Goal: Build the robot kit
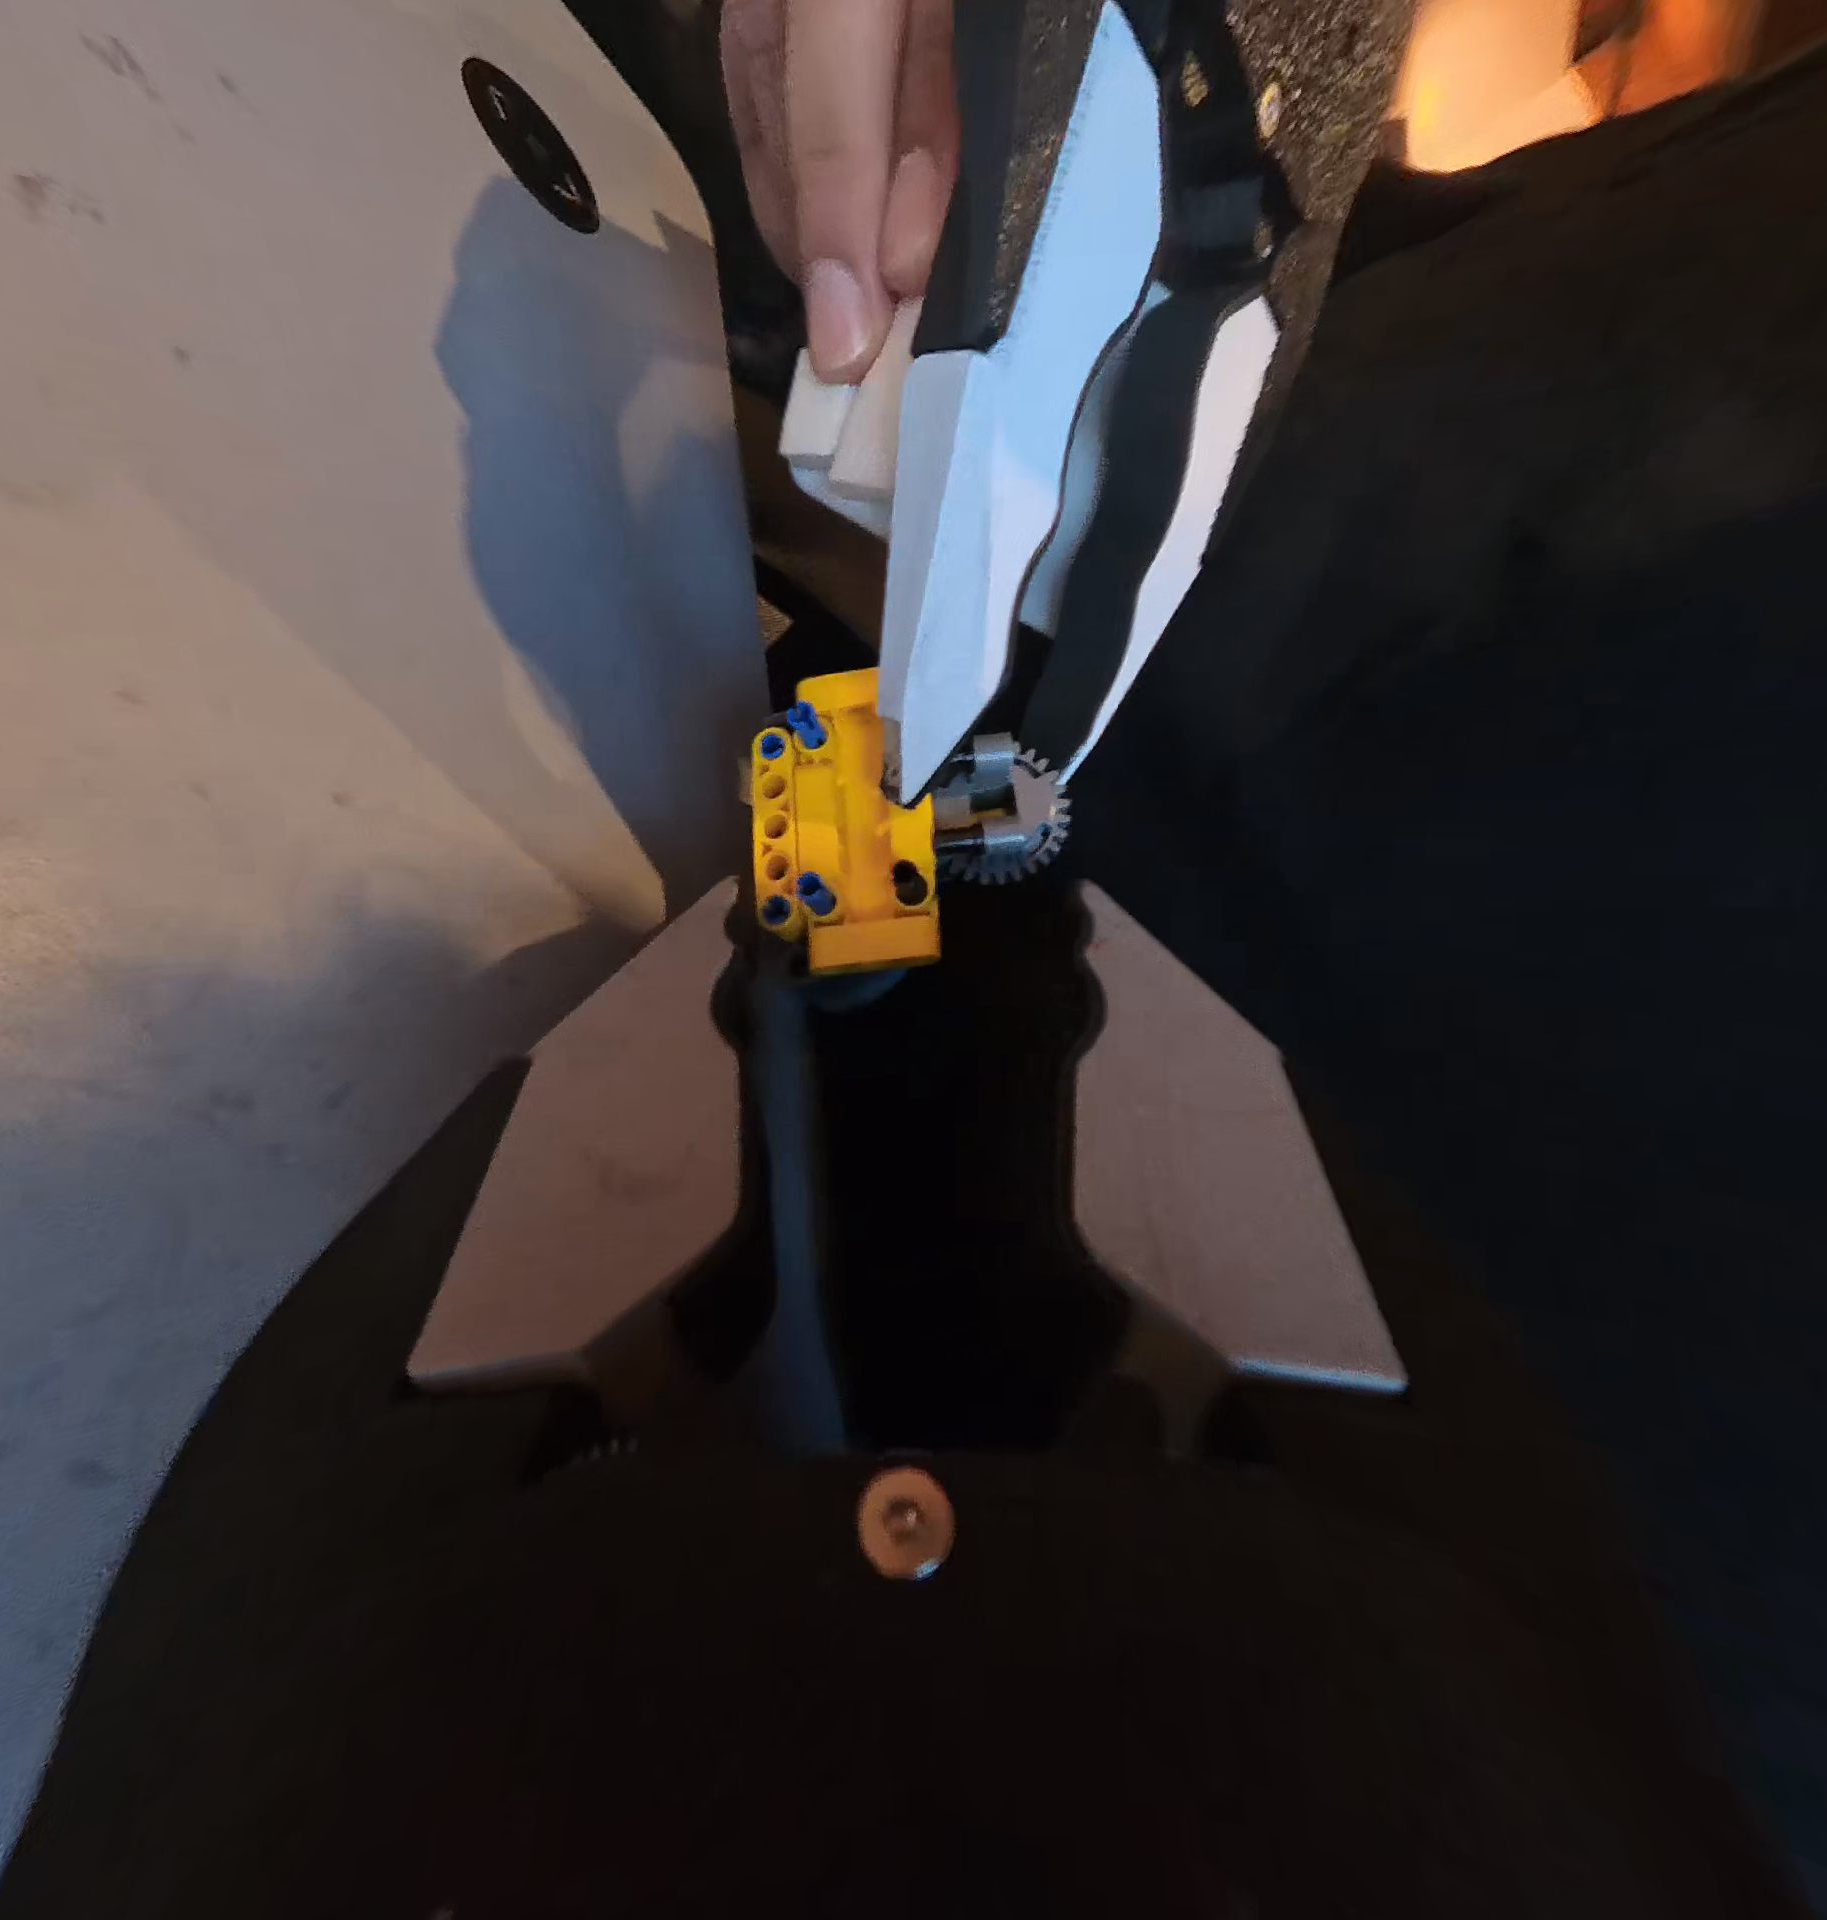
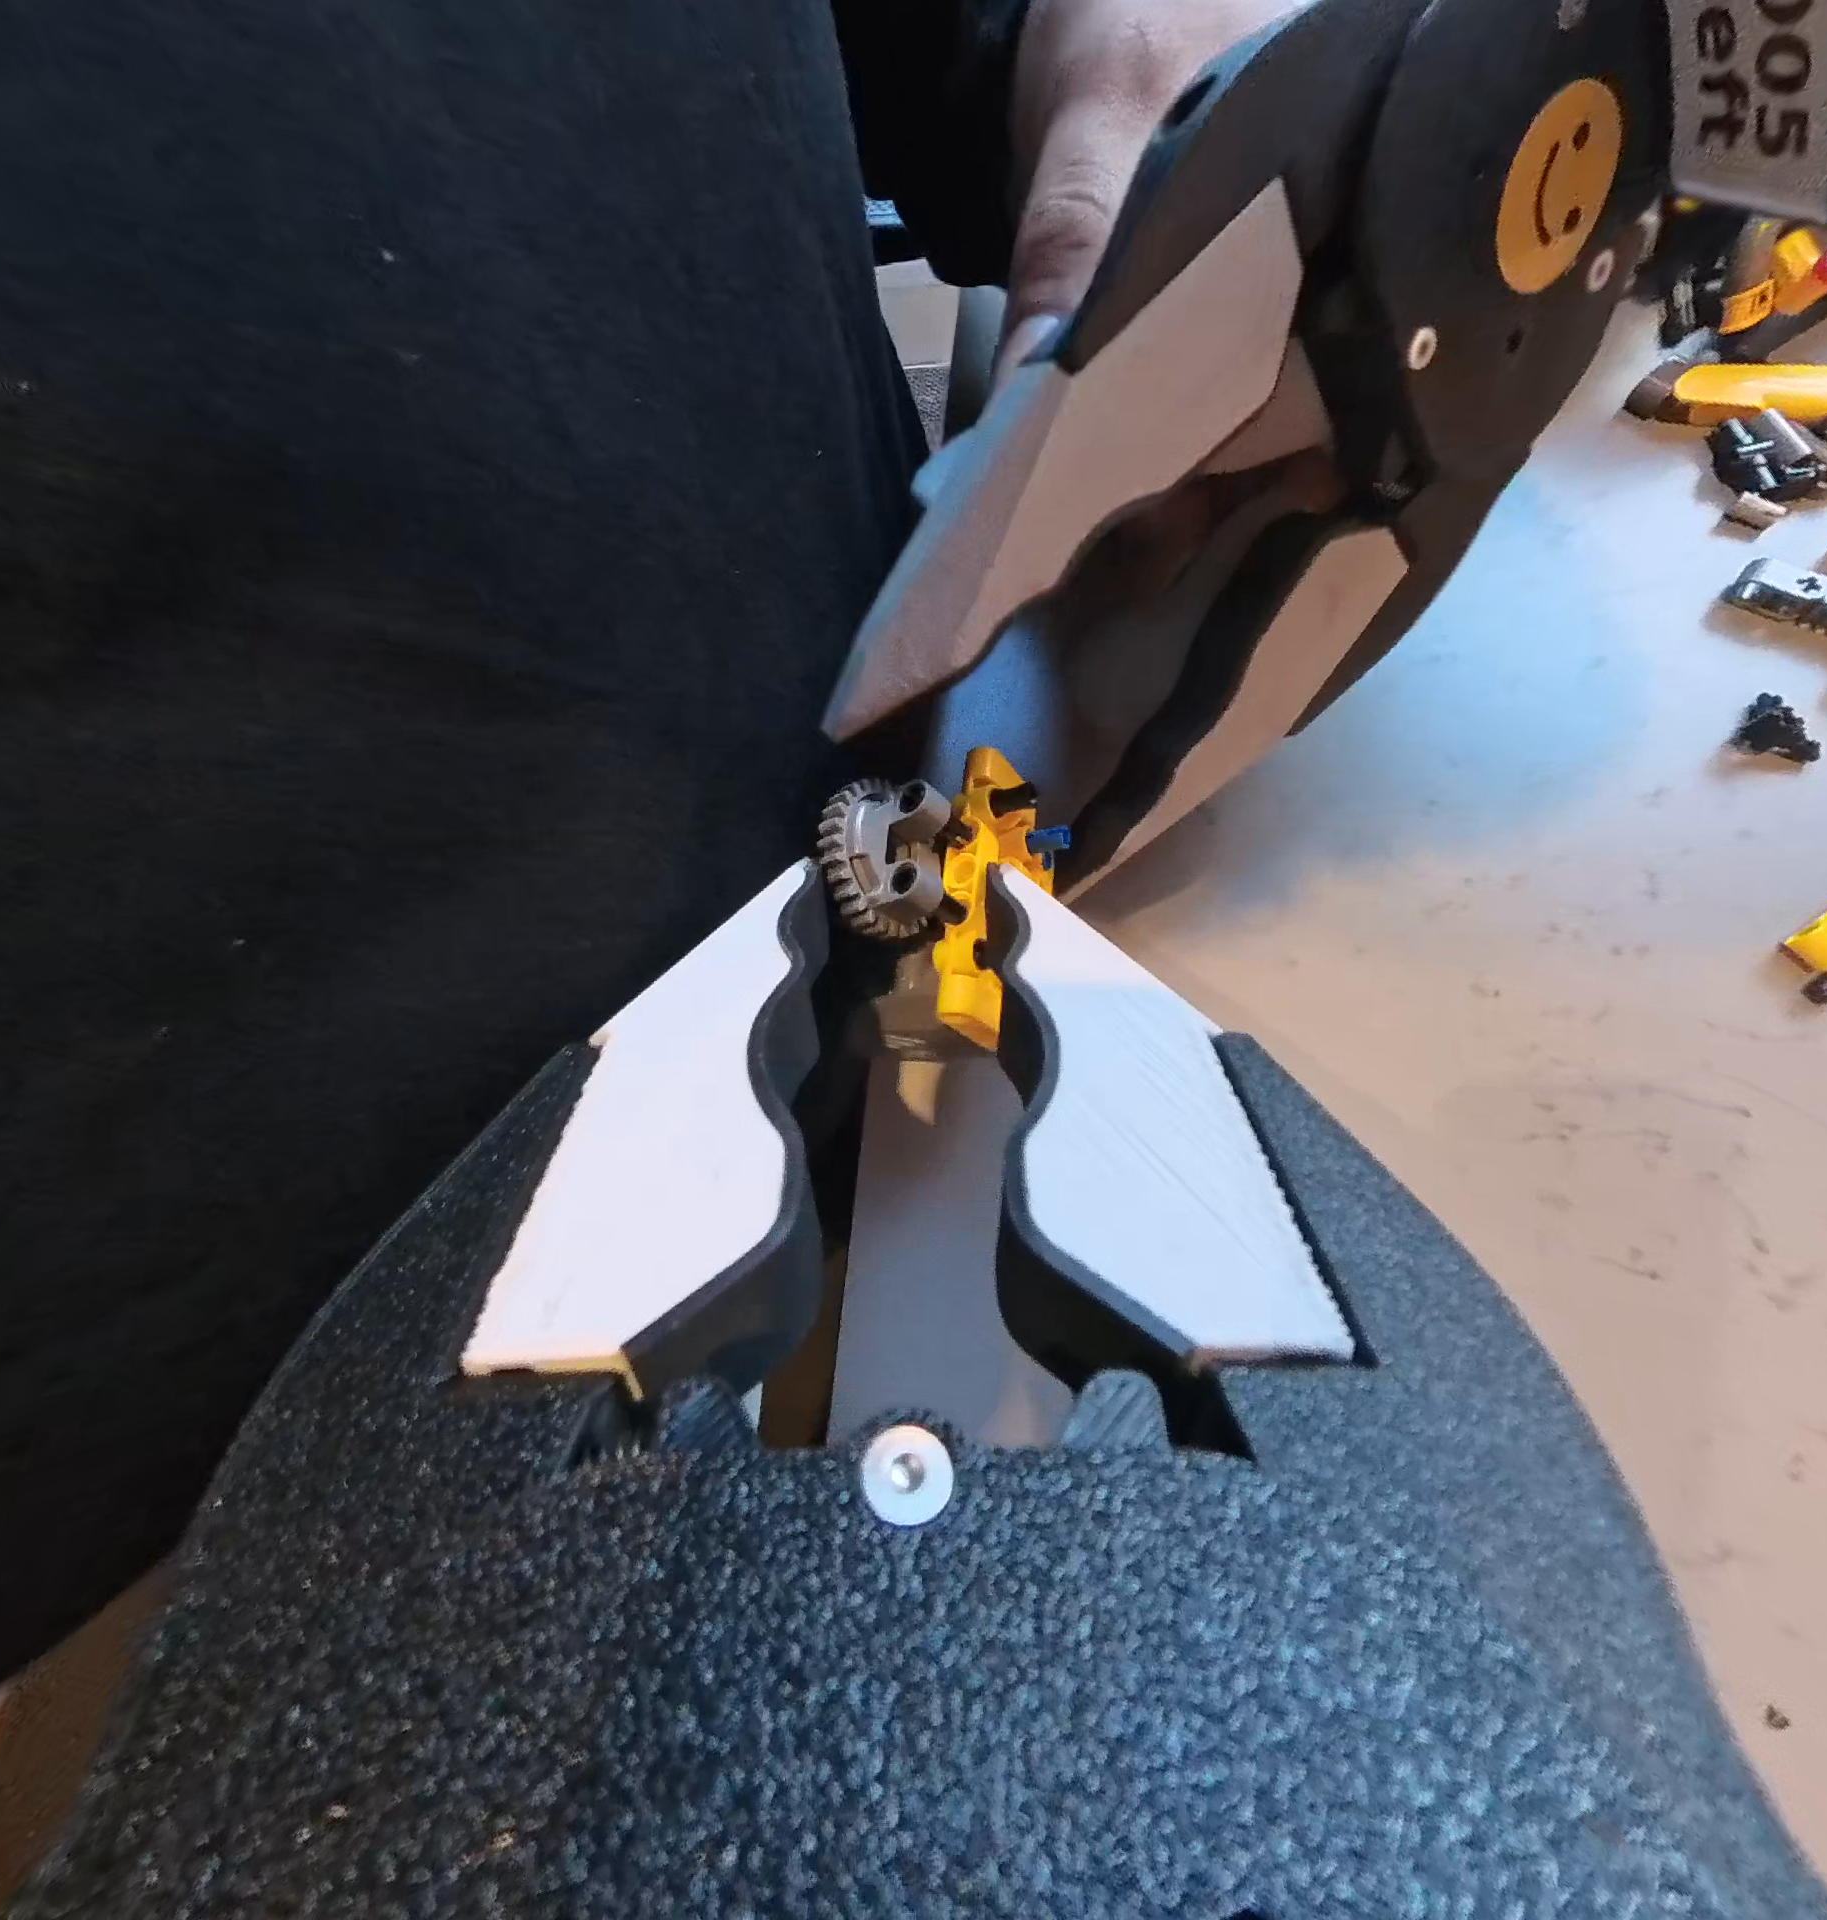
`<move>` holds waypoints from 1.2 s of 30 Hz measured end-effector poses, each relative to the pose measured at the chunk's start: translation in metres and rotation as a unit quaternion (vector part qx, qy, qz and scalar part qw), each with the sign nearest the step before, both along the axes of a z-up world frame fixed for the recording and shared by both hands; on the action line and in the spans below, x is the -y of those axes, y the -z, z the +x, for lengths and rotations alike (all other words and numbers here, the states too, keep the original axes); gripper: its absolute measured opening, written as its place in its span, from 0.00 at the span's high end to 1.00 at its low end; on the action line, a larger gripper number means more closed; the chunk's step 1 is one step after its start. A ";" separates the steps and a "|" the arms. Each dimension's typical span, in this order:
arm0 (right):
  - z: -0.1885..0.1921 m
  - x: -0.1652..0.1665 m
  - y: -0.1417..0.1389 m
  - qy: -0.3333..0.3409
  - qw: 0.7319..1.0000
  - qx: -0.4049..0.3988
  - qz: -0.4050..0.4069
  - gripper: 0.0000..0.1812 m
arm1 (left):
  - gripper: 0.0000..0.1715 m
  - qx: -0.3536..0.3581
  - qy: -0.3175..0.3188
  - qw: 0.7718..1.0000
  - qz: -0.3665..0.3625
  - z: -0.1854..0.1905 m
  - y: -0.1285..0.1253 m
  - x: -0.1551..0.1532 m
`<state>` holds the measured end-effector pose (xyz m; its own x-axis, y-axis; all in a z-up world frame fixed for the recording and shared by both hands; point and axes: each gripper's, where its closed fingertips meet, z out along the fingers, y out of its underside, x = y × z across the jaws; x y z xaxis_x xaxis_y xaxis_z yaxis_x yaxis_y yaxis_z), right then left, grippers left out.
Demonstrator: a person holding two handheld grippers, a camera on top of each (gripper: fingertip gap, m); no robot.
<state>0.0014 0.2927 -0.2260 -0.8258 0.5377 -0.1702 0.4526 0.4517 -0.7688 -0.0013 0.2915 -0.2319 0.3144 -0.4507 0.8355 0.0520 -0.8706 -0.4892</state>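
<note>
Right gripper [image 2: 914,883] sits closest to our lens, jaws narrowed onto the yellow block assembly [image 2: 966,914] w/ grey gear [image 2: 873,862] at its side, pinching it at the tips, prob to steady it in mid-air. Left gripper [image 1: 904,914] is spread wider; its tips flank the same assembly from the far side, grip unclear. We're holding both off the white table [image 2: 1460,987], above its edge. Loose parts [image 2: 1771,416] lie well apart.
</note>
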 end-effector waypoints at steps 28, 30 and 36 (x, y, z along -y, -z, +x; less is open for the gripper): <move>0.001 0.004 0.000 0.004 0.999 -0.019 -0.032 0.83 | 0.65 -0.082 -0.081 0.992 0.051 0.016 0.001 -0.011; 0.002 0.005 -0.001 0.005 0.998 -0.003 -0.057 0.83 | 0.65 -0.075 -0.082 0.992 0.052 0.016 0.000 -0.012; 0.008 0.004 -0.007 -0.019 0.989 0.054 -0.138 0.82 | 0.65 -0.087 -0.071 0.991 0.069 0.018 -0.001 -0.011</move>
<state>0.0094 0.2887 -0.2188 -0.8131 0.4284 -0.3942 0.5258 0.2497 -0.8131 0.0171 0.3021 -0.2311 0.5159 -0.4980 0.6970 0.0732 -0.7850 -0.6151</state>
